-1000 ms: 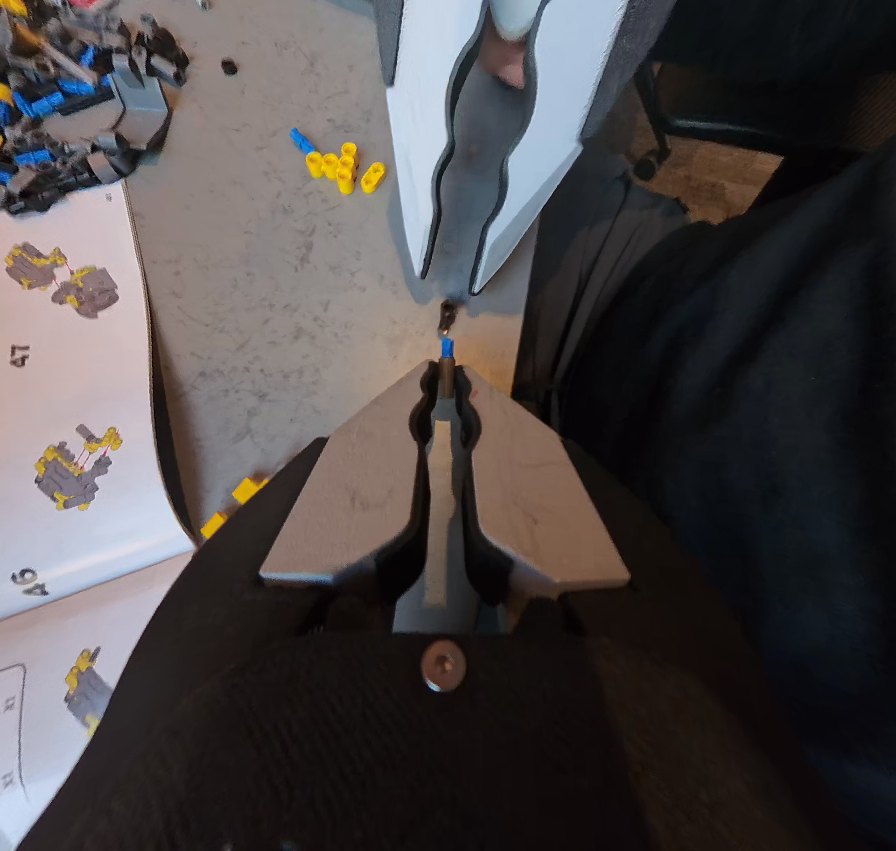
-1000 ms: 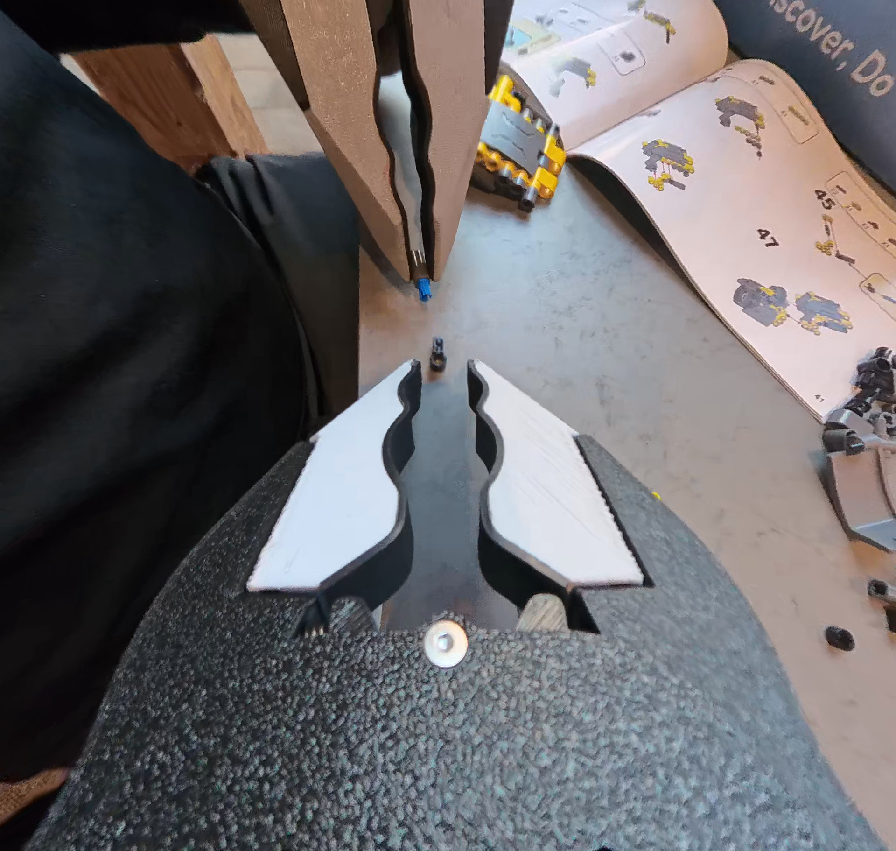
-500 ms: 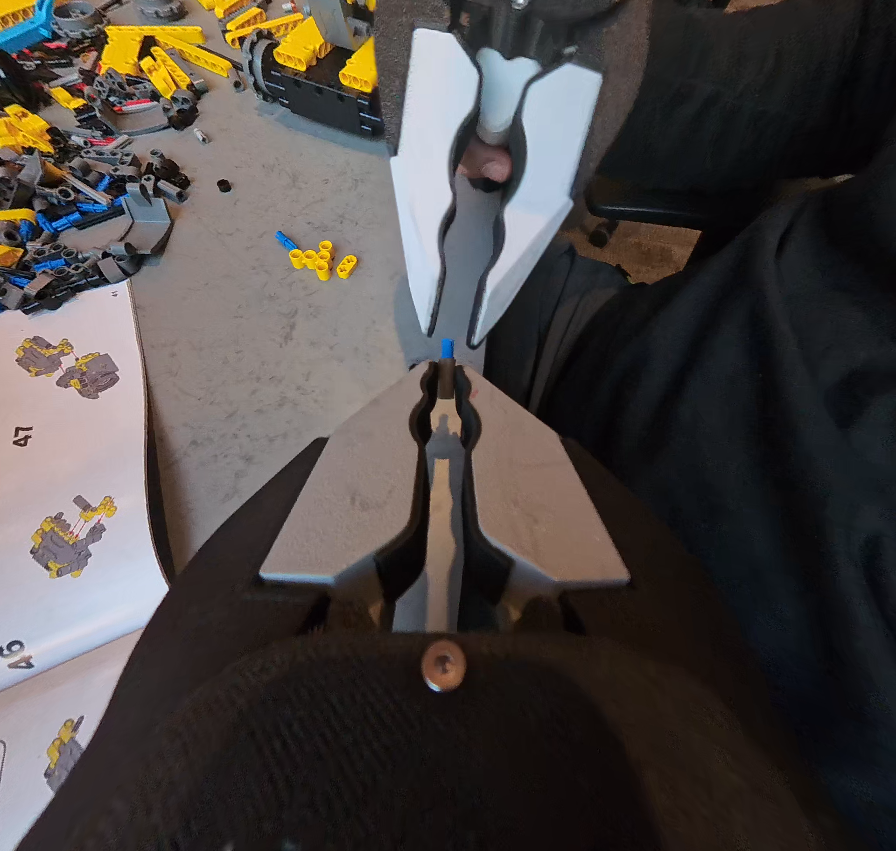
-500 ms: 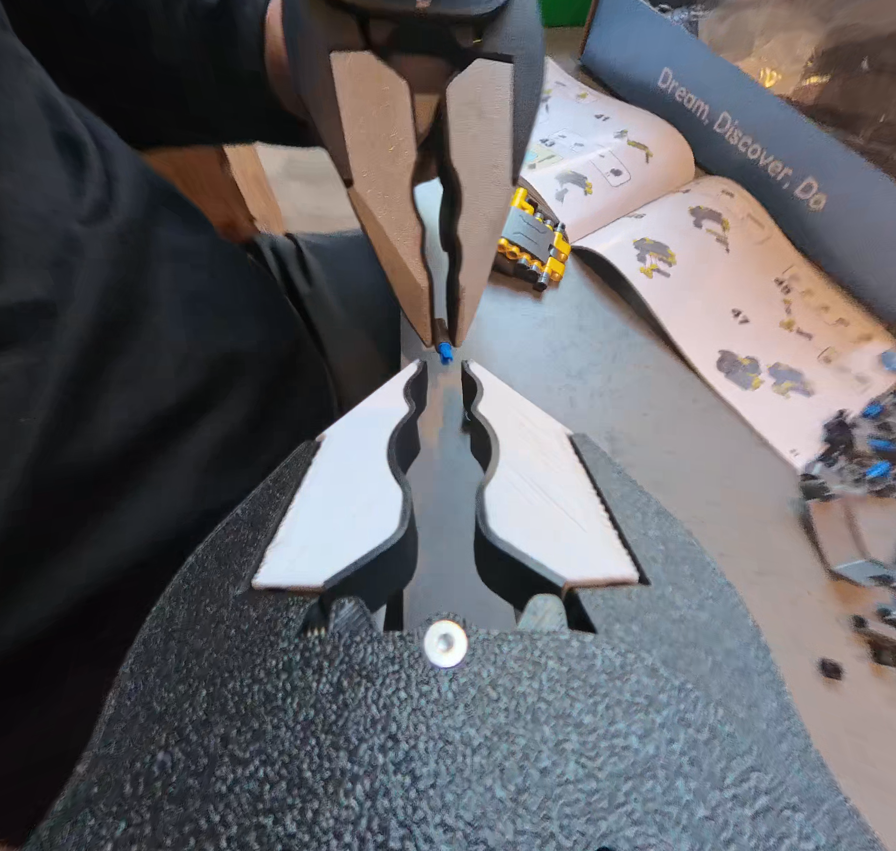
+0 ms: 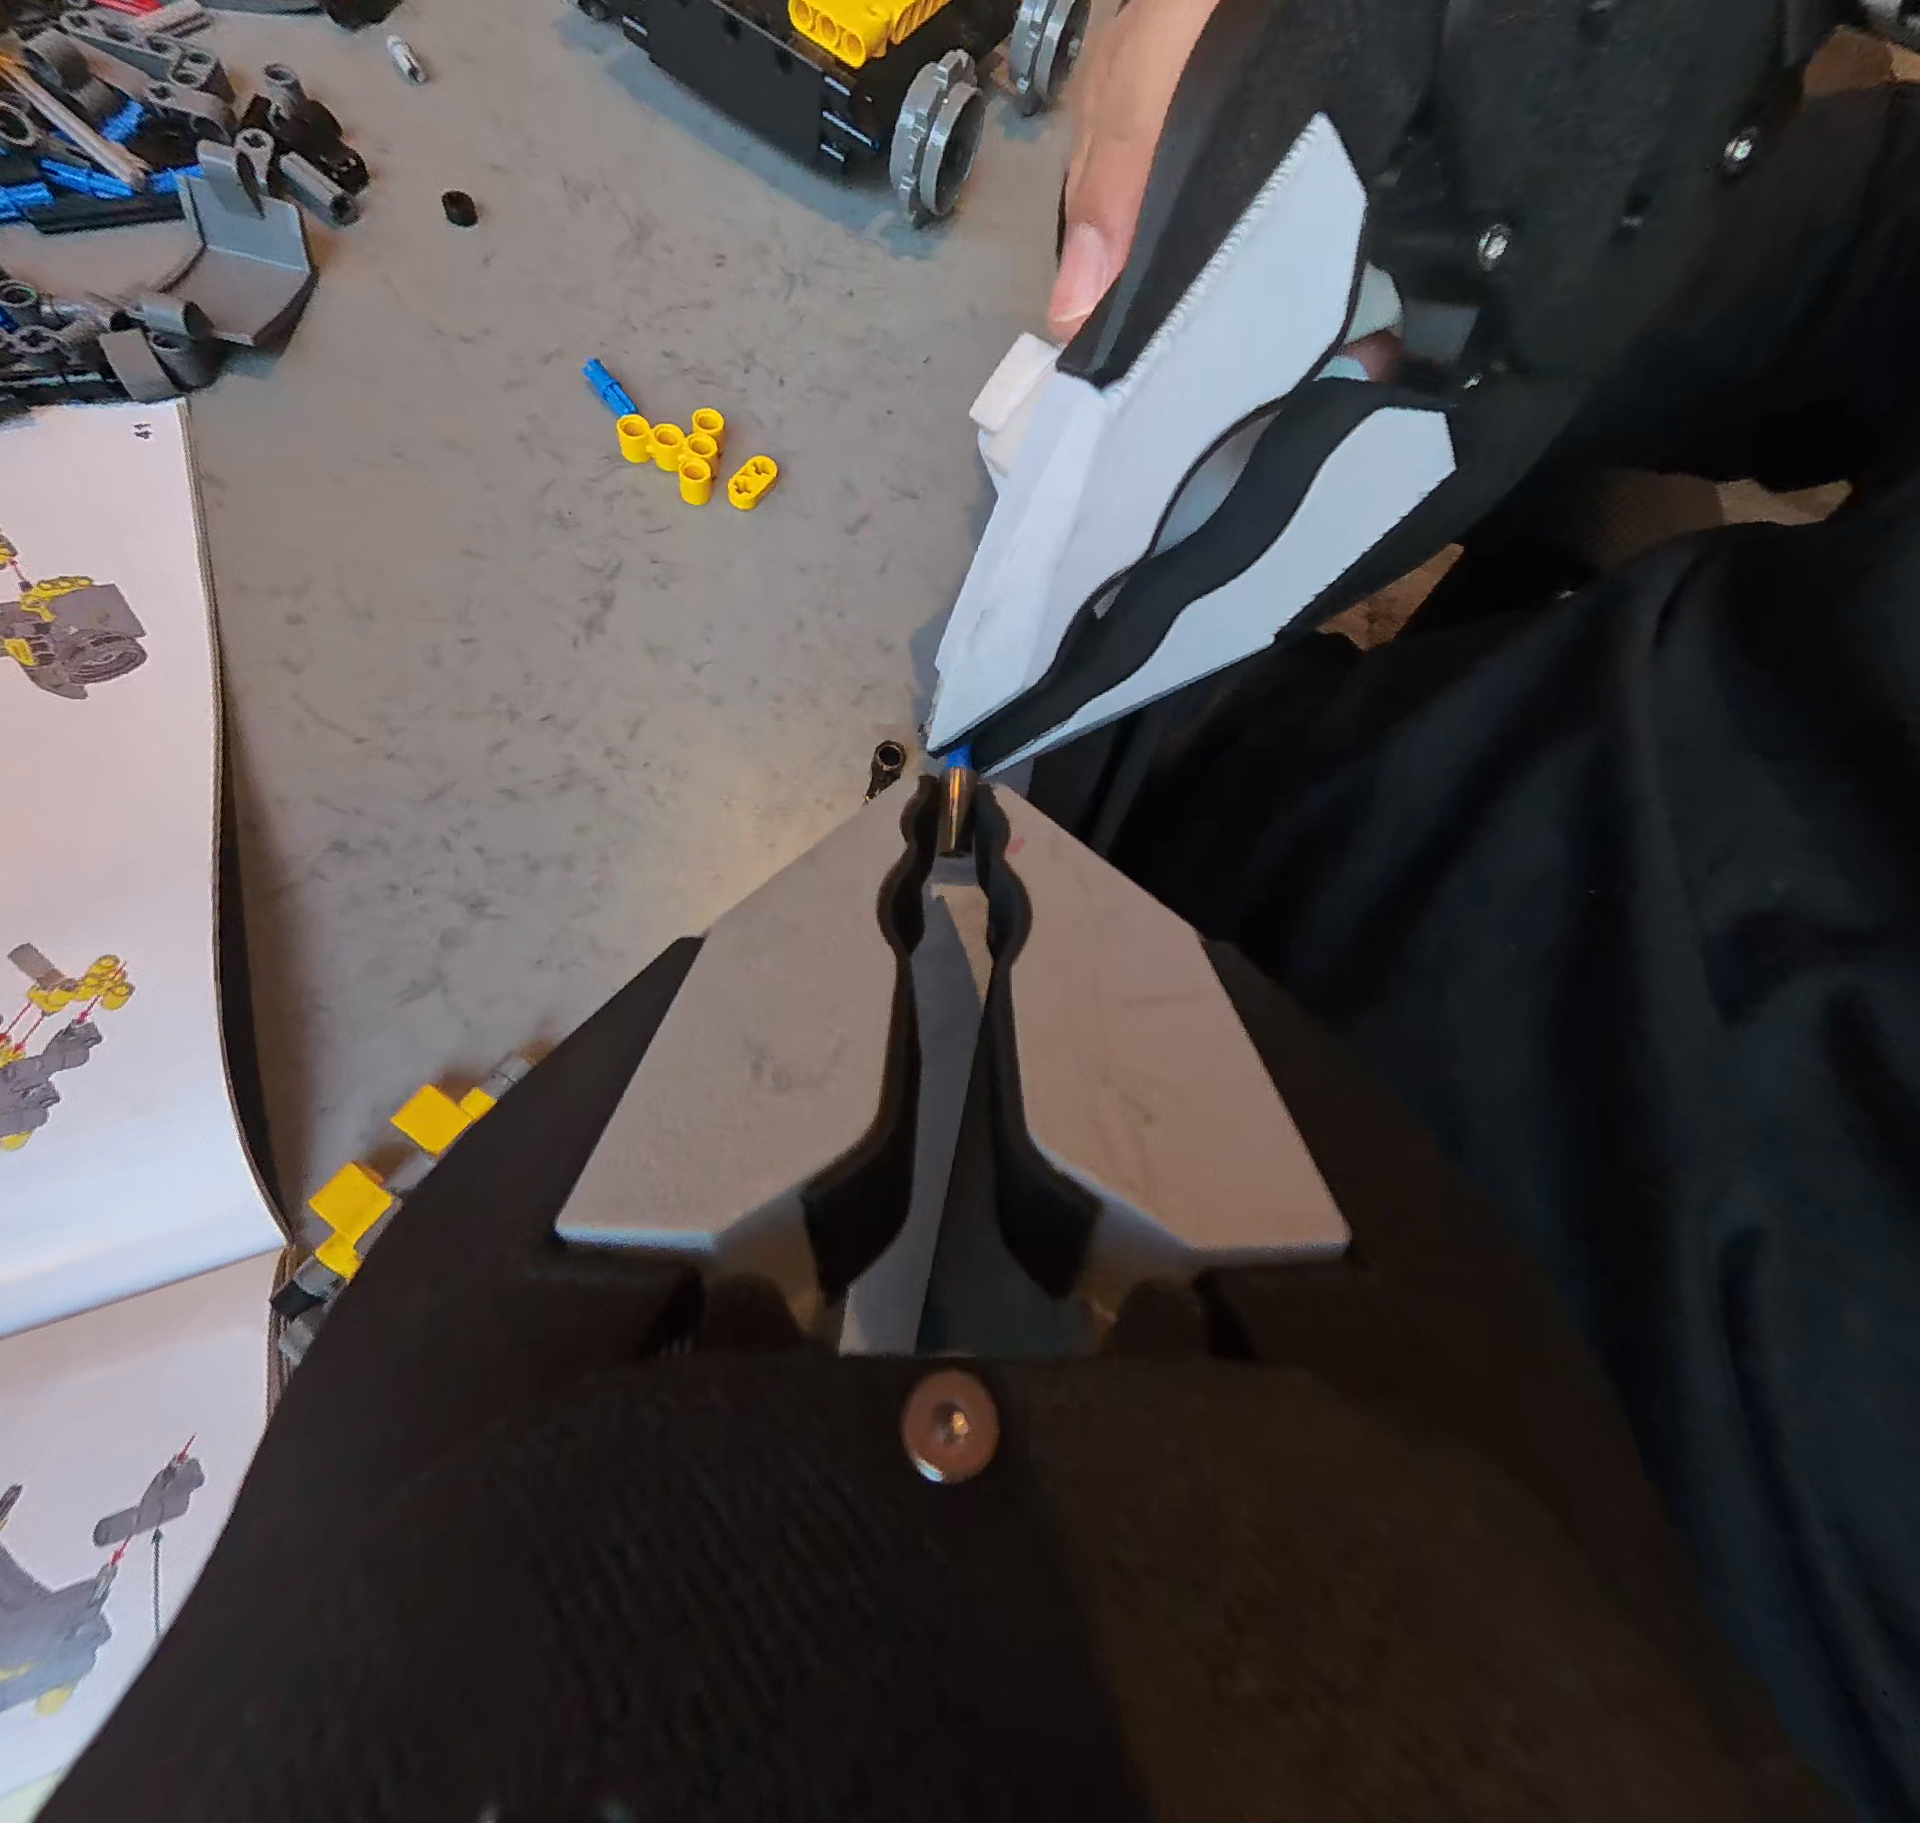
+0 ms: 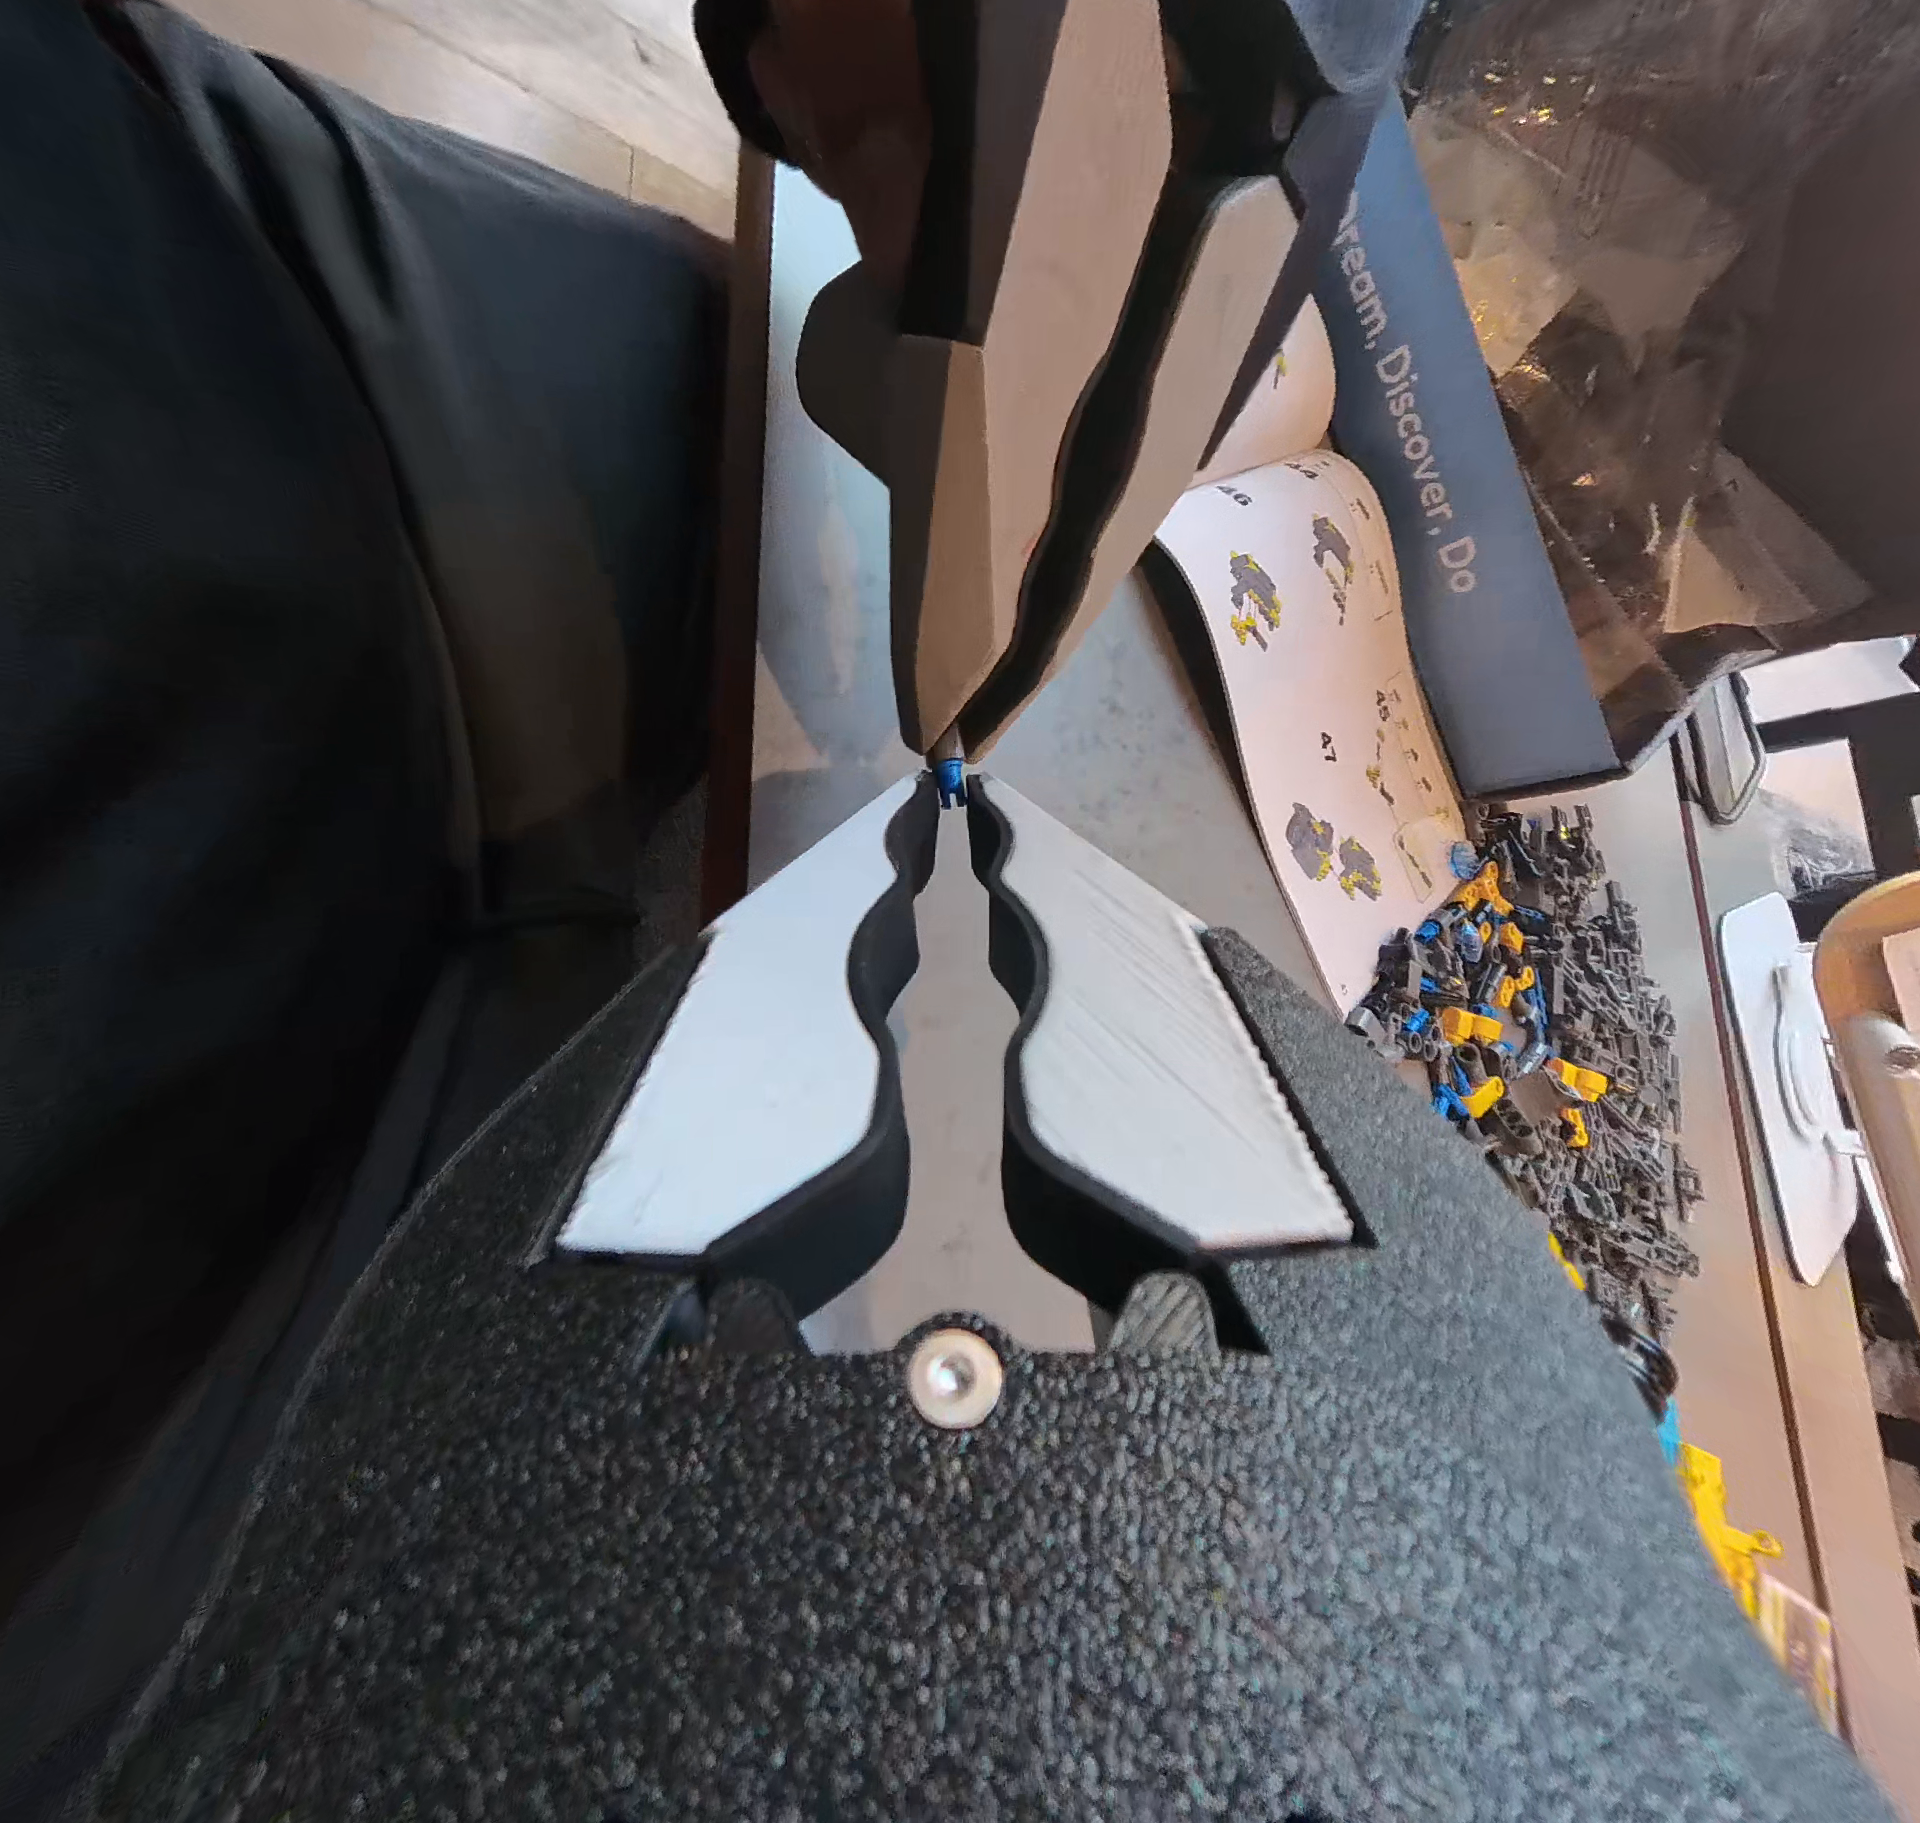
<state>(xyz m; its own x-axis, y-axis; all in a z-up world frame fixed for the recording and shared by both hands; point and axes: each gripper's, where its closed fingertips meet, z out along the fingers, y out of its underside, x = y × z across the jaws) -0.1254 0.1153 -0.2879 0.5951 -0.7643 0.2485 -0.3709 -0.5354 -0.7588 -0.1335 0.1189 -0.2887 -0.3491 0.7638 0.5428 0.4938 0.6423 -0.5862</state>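
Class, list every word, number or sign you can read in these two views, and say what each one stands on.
I do not copy writing out; here is what bears it.
Dark blue box wall: a pale printed phrase, legible.
Open instruction booklet: small printed numbers beside the drawings, legible.
Left tool and right tool, both shut on the blue-tipped pin: no writing.

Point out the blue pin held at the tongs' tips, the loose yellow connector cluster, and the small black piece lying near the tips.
blue pin (image 6: pixel 948 784): right wrist view, its exposed blue end.
yellow connector cluster (image 5: pixel 673 445): left wrist view, middle barrel.
small black piece (image 5: pixel 886 761): left wrist view, its ringed end.
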